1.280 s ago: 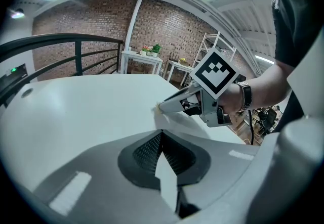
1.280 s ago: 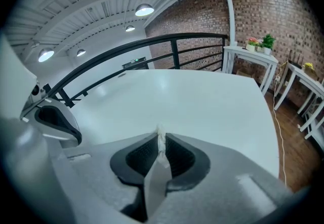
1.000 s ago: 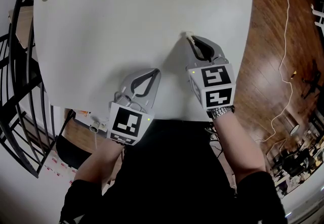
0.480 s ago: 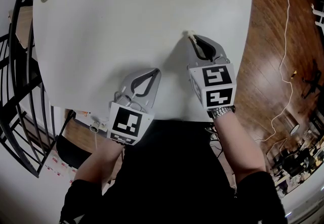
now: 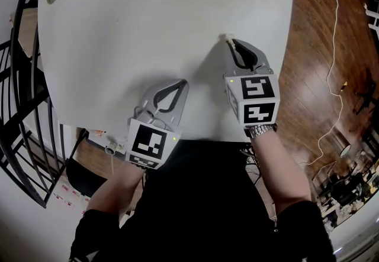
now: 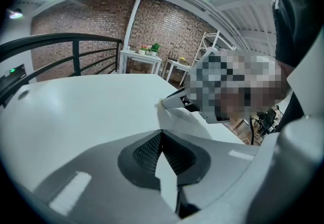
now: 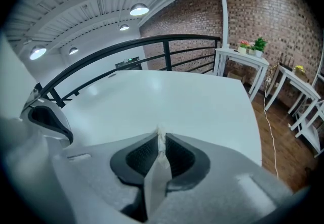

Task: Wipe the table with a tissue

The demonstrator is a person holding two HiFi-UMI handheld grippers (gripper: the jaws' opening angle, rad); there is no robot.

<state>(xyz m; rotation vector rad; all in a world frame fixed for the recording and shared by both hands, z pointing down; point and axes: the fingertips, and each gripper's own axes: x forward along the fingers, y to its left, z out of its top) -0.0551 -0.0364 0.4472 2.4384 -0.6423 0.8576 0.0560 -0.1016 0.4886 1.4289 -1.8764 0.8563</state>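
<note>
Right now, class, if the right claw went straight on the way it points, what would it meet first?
Nothing nearby: the right claw, shut on the tissue, faces bare white table. The way looks free to the far edge. The black railing beyond comes next, though depth is unclear.

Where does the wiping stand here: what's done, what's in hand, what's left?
Done: the tissue is pinched in the shut right tool. In hand: its tip is down at the white table, right of centre. Left: no marks show which parts are wiped, so the remainder cannot be judged. The left tool, shut and empty, sits near the front edge.
</note>
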